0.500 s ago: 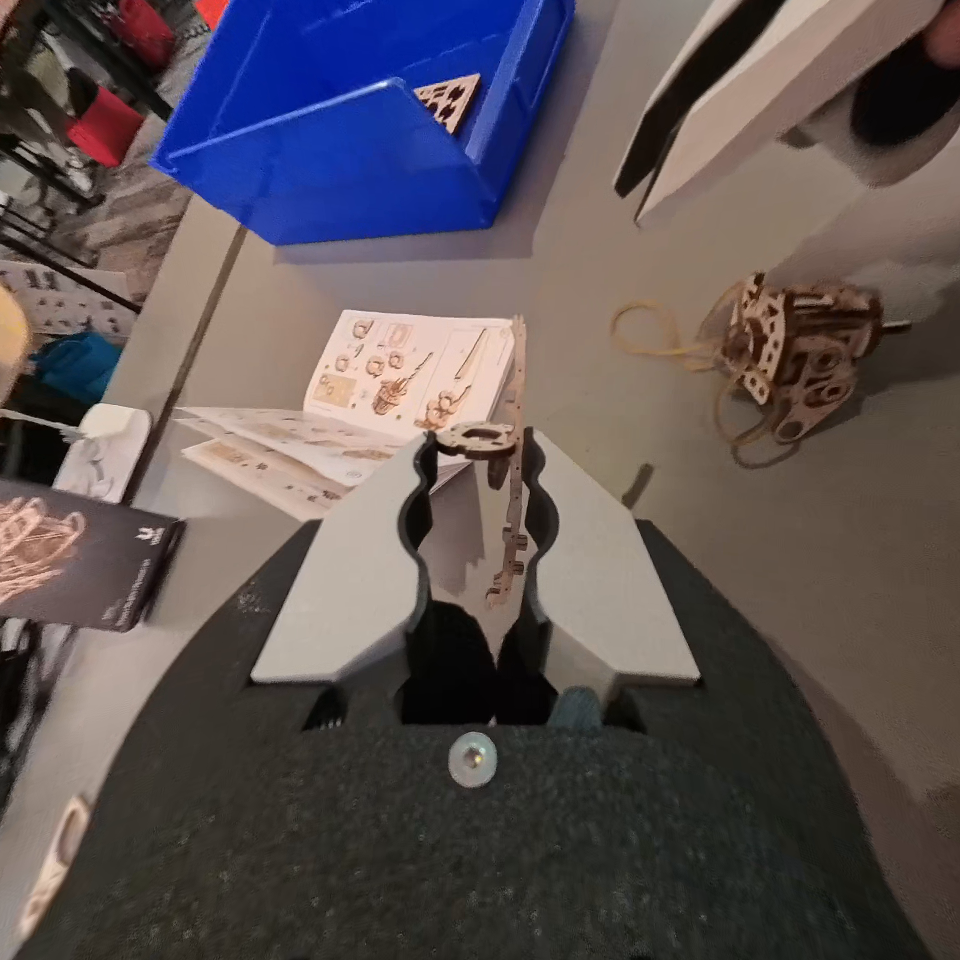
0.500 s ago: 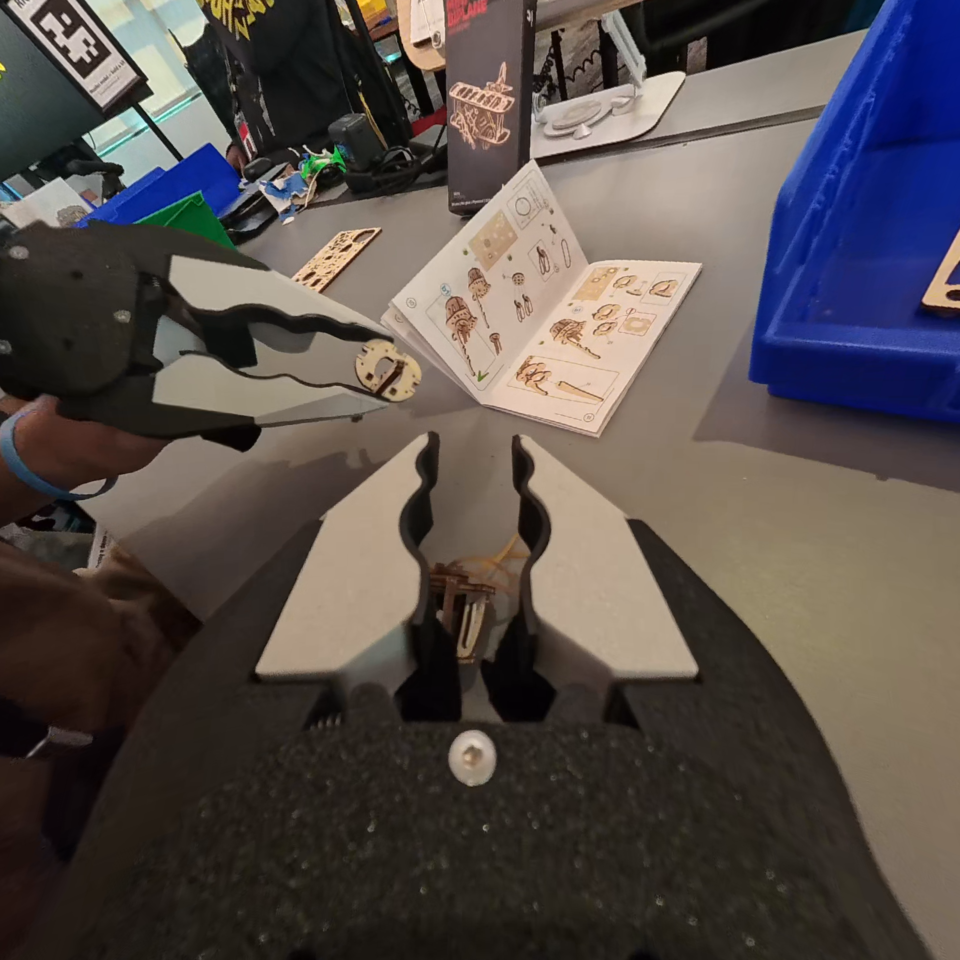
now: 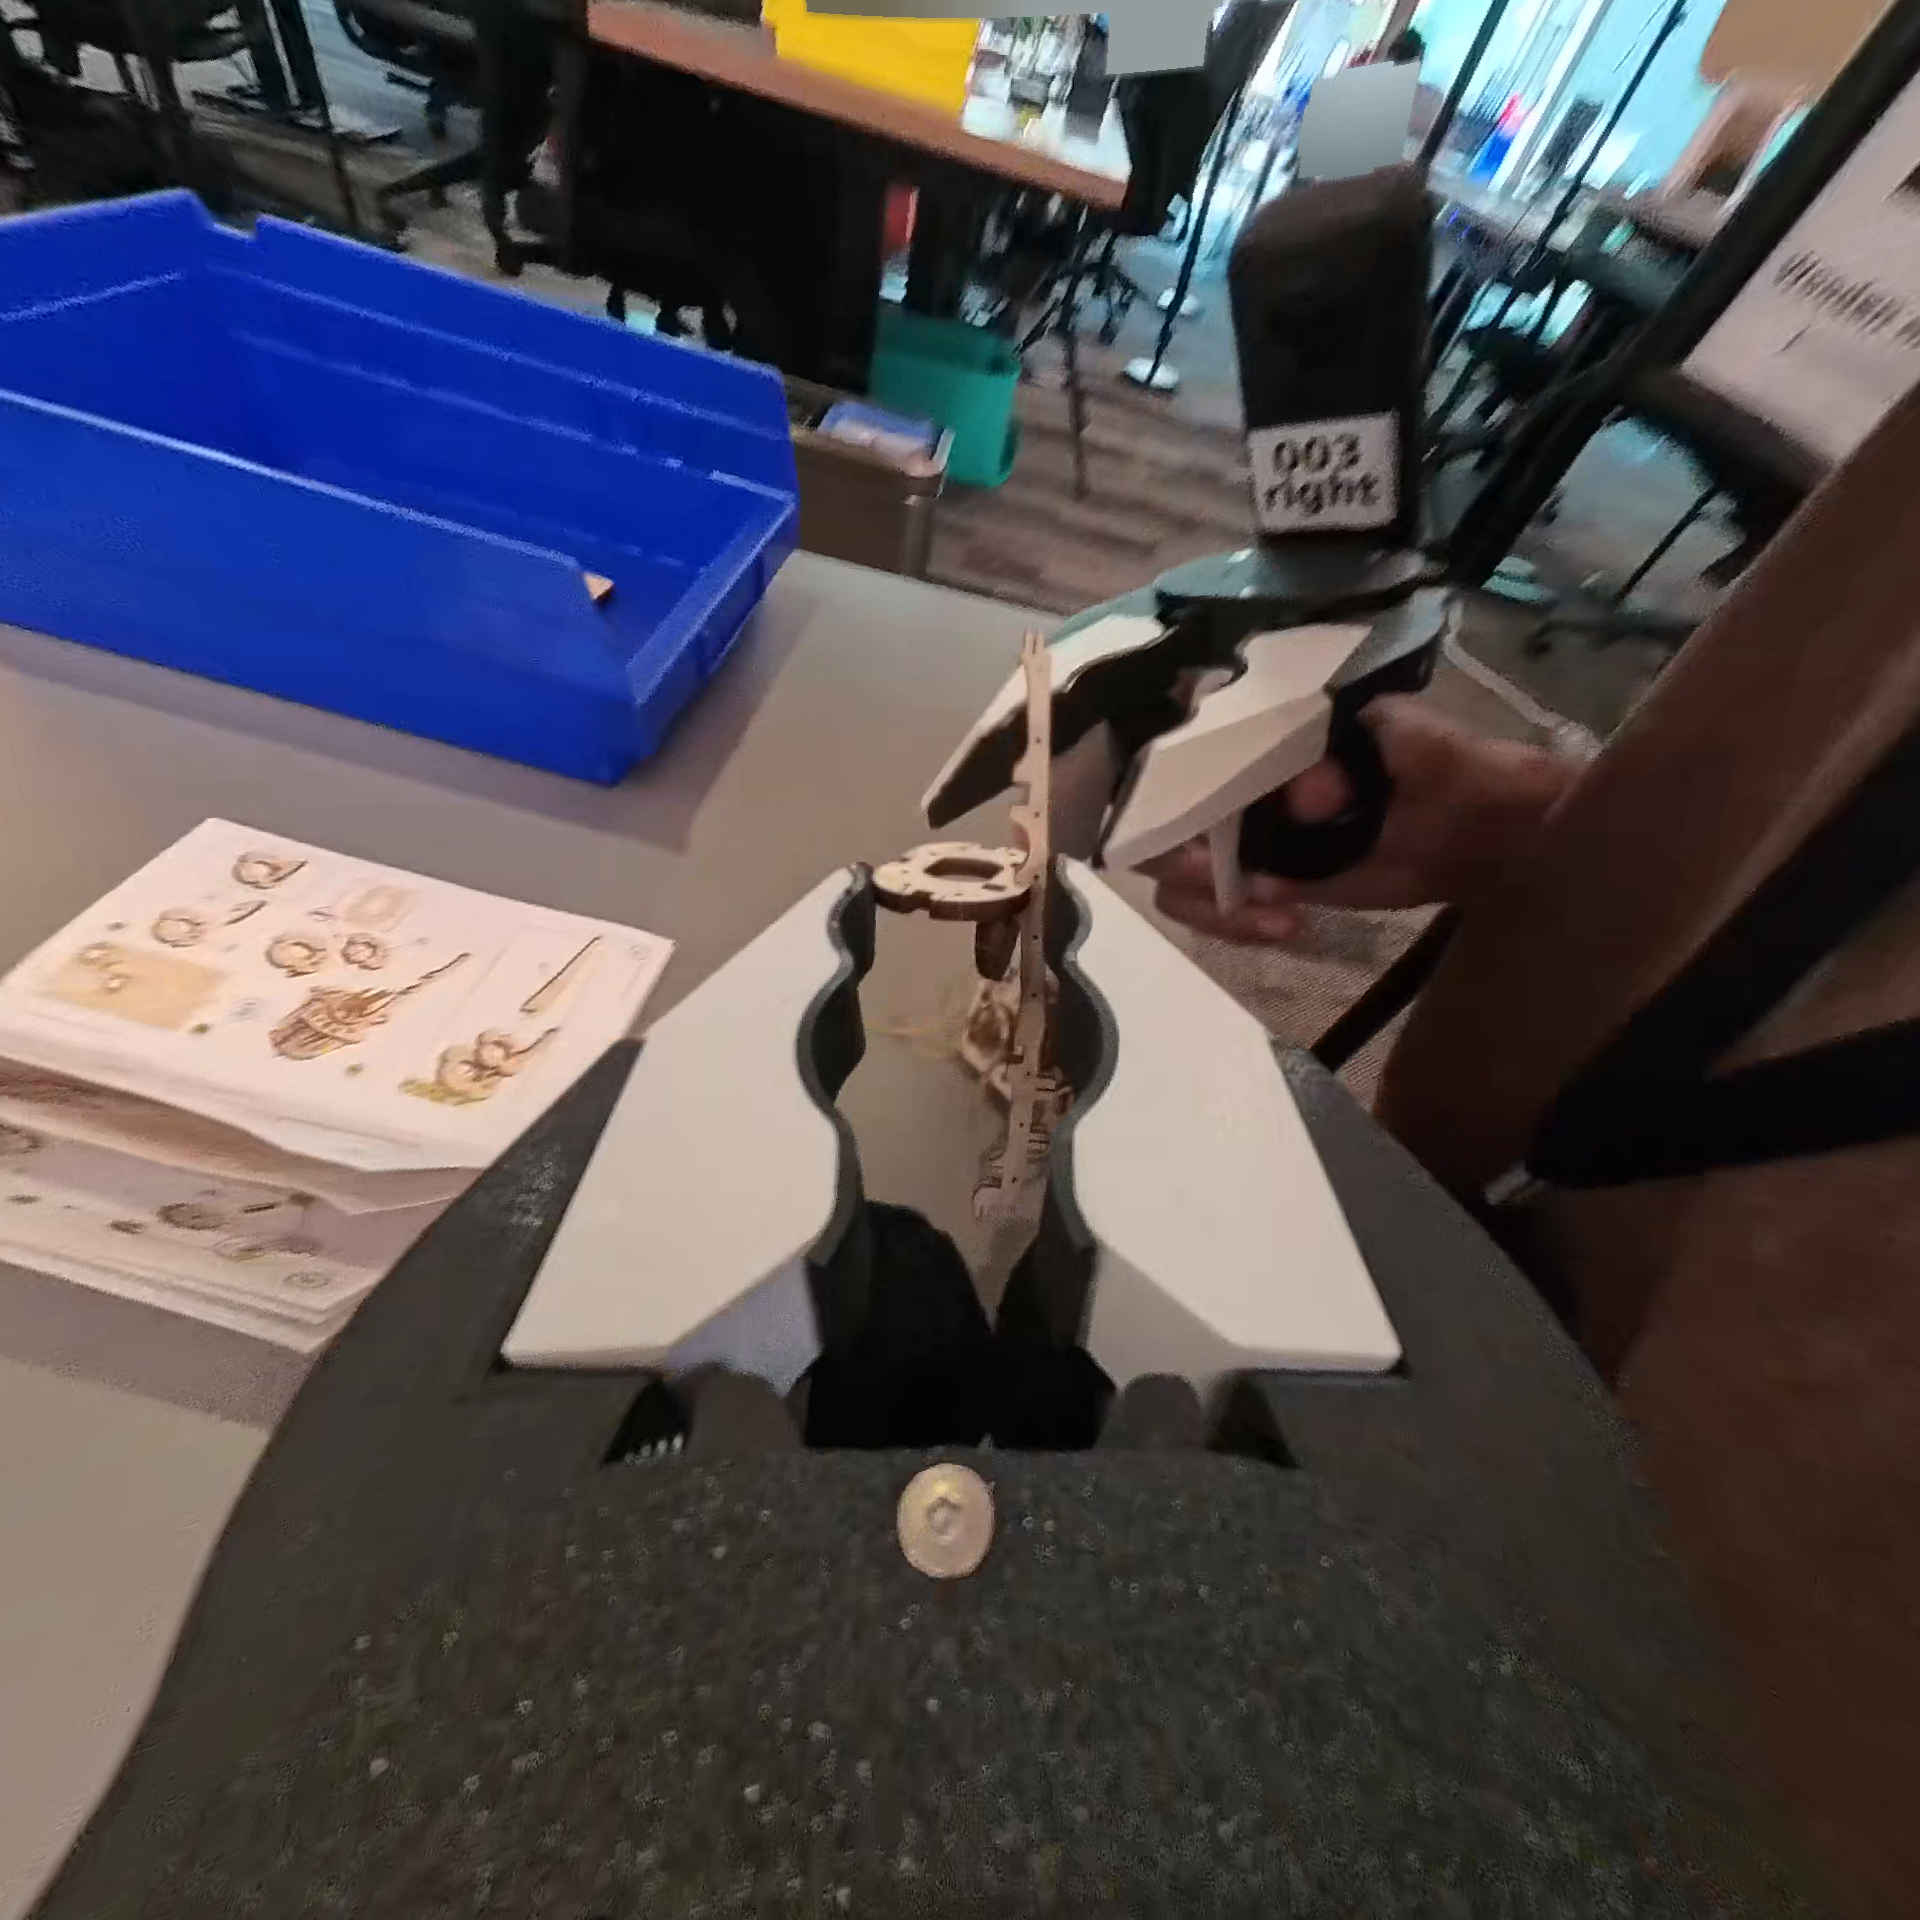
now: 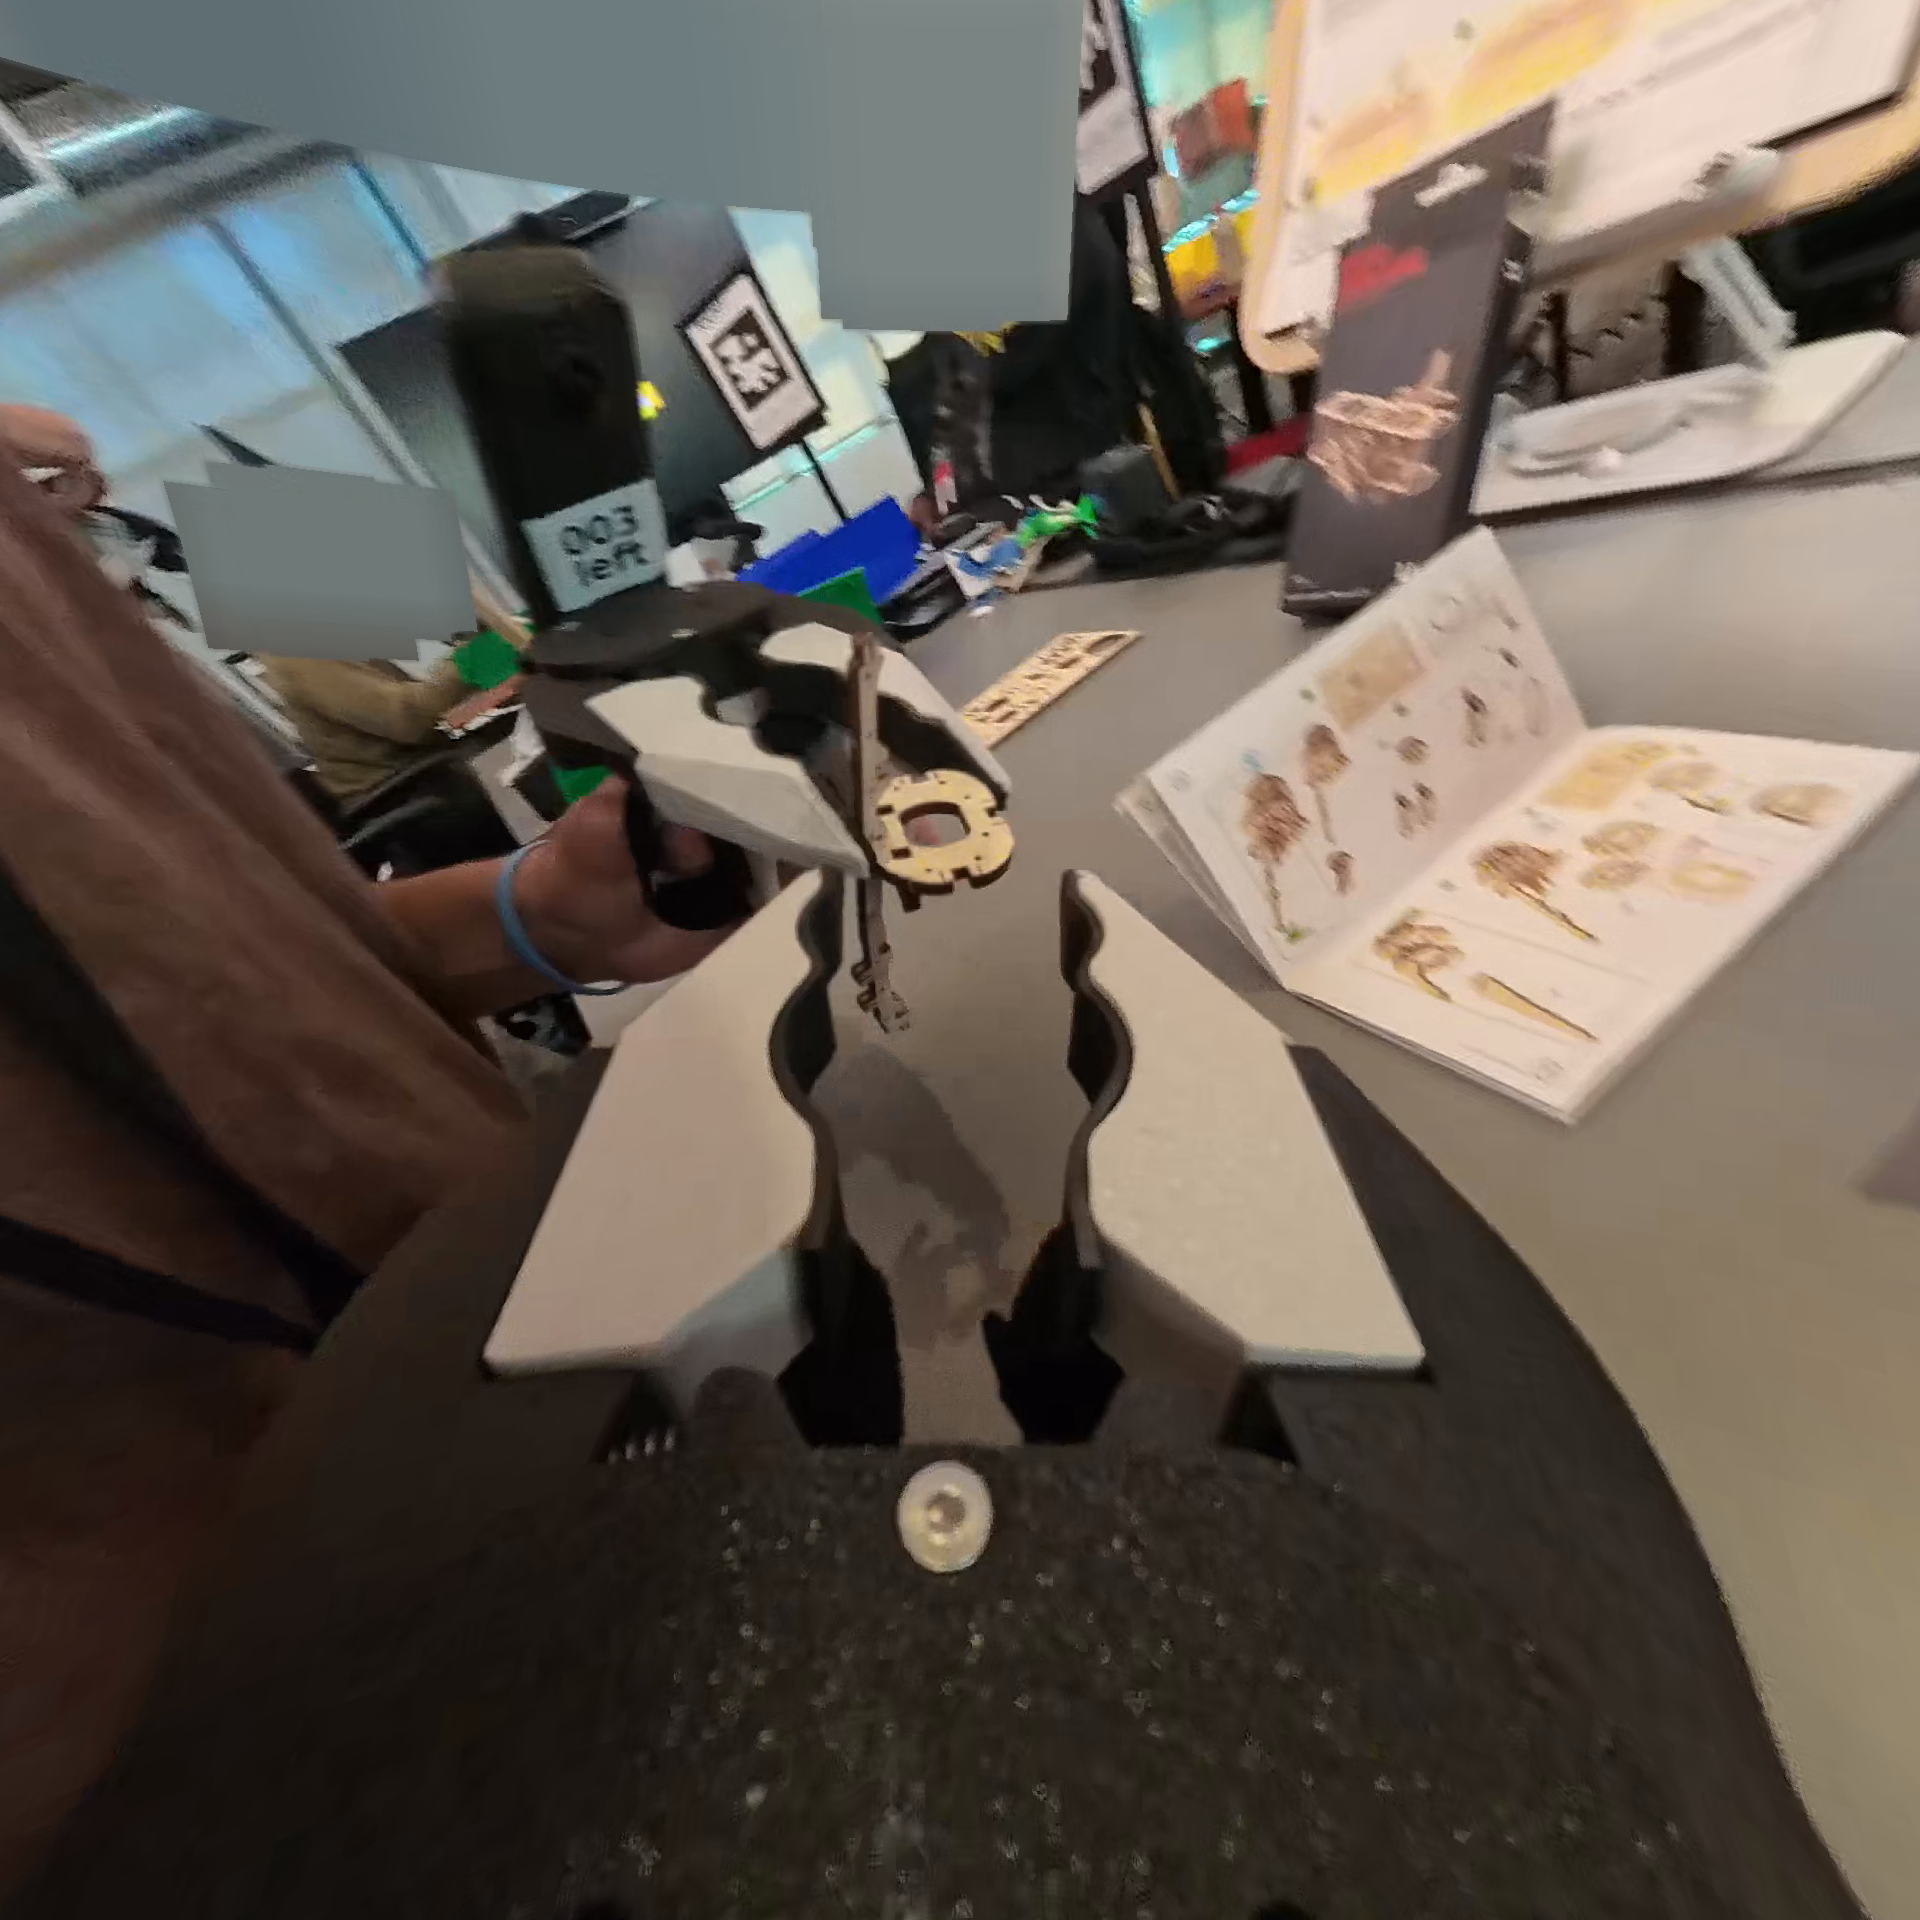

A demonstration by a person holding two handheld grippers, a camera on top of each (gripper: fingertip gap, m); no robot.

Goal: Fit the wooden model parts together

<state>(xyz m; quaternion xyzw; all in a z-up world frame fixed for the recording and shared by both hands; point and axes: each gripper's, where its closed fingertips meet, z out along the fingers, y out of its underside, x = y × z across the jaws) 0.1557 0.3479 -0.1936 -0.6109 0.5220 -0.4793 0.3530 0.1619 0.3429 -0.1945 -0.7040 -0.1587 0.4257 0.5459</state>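
My left gripper (image 3: 966,899) is shut on a flat wooden ring plate (image 3: 951,883) held across its fingertips. A long thin notched wooden strip (image 3: 1032,935) stands upright through the plate beside the right finger. In the right wrist view, the left gripper (image 4: 930,821) shows with the ring plate (image 4: 940,831) and the strip (image 4: 868,831). My right gripper (image 4: 945,894) is open and empty, just in front of the held parts. It also shows in the left wrist view (image 3: 1023,836), close behind the strip. A partly built wooden model (image 3: 987,1029) lies on the table below, seen between the left fingers.
A blue bin (image 3: 364,499) with one small wooden piece stands at the back left of the grey table (image 3: 125,748). An open instruction booklet (image 3: 312,987) lies left of my left gripper. A black box (image 4: 1403,416) and a wooden parts sheet (image 4: 1049,670) stand farther off. The grippers are tip to tip, or close to it.
Both grippers have risen and tilted up from the table, now facing each other closely. The right gripper's jaws stand wider apart. The left still holds the ring plate and strip.
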